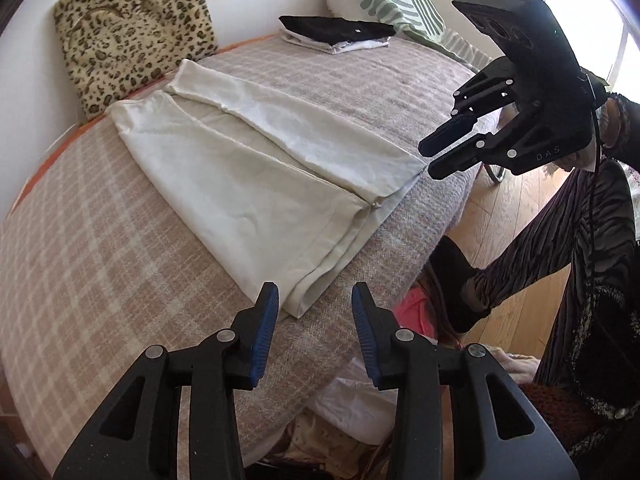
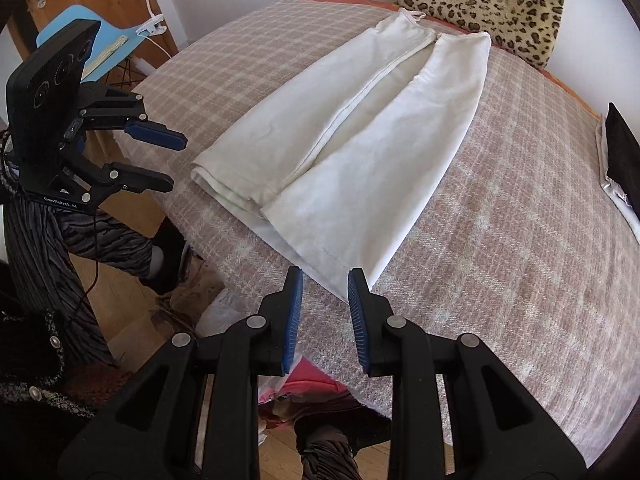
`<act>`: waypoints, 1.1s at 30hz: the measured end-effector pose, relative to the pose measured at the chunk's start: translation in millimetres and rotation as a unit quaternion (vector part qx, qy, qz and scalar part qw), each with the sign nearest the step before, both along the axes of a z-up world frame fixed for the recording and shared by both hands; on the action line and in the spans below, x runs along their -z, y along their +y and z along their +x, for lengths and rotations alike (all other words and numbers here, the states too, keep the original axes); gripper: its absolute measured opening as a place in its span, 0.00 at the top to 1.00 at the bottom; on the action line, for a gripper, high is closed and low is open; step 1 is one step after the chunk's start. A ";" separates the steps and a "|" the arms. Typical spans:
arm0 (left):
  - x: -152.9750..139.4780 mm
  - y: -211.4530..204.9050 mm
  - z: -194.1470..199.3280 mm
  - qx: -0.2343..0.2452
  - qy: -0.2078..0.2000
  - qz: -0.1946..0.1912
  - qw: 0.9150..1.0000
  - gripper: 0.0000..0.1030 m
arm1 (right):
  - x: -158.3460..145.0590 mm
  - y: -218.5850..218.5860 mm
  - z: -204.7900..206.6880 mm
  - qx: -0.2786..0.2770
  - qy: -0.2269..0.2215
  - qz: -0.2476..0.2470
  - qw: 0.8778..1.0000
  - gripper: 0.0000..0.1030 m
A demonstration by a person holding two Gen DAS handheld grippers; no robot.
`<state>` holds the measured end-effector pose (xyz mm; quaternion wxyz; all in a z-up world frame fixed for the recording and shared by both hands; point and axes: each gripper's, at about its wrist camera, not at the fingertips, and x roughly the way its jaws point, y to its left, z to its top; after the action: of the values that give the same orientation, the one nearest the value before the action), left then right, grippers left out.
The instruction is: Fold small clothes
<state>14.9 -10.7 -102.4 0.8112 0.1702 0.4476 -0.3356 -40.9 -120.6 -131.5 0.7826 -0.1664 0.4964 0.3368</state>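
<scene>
White trousers (image 1: pixel 256 184) lay flat on the checked bed cover (image 1: pixel 100 260), legs side by side.
Both tongs hovered off the near edge of the bed: the left tongs (image 1: pixel 316 300) stood partly open and empty by one hem corner, the right tongs (image 2: pixel 325 280) narrowly parted, empty, just short of the other hem. Folded dark clothes (image 1: pixel 336 28) sat near a leopard cushion (image 1: pixel 132 36).

Cream trousers (image 2: pixel 352 136), soft matt cotton-like cloth, lightly creased. Under them a woven checked blanket (image 2: pixel 500 216), coarse and a bit fuzzy. Leopard cushion (image 1: pixel 136 32) looks plush (short pile). Each tool is matt black plastic with ribbed blue pads (image 1: pixel 266 332). Floor (image 1: pixel 516 196): smooth wood boards.
</scene>
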 end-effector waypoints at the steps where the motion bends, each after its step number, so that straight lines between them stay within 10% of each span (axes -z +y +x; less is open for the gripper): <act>1: 2.5 -0.9 3.3 -0.002 0.006 0.008 1.000 0.54 | 2.4 3.4 -0.7 -0.011 0.002 -0.007 1.000 0.69; 4: 7.9 -0.8 10.9 0.001 0.020 0.024 1.000 0.53 | 9.0 13.8 -6.4 -0.045 -0.012 -0.038 0.998 0.50; 14: 24.1 -21.6 -1.4 0.086 -0.027 0.117 0.989 0.53 | 25.9 26.8 -11.1 -0.094 -0.053 -0.120 0.987 0.50; 33: 22.8 -15.5 17.8 0.087 -0.004 0.079 0.993 0.77 | 25.3 25.0 -4.0 -0.106 -0.037 -0.111 0.987 0.54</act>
<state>32.6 -26.2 -125.2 0.7651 0.2731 0.4526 -0.3676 -44.9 -95.6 -156.8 0.7370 -0.3164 0.4807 0.3545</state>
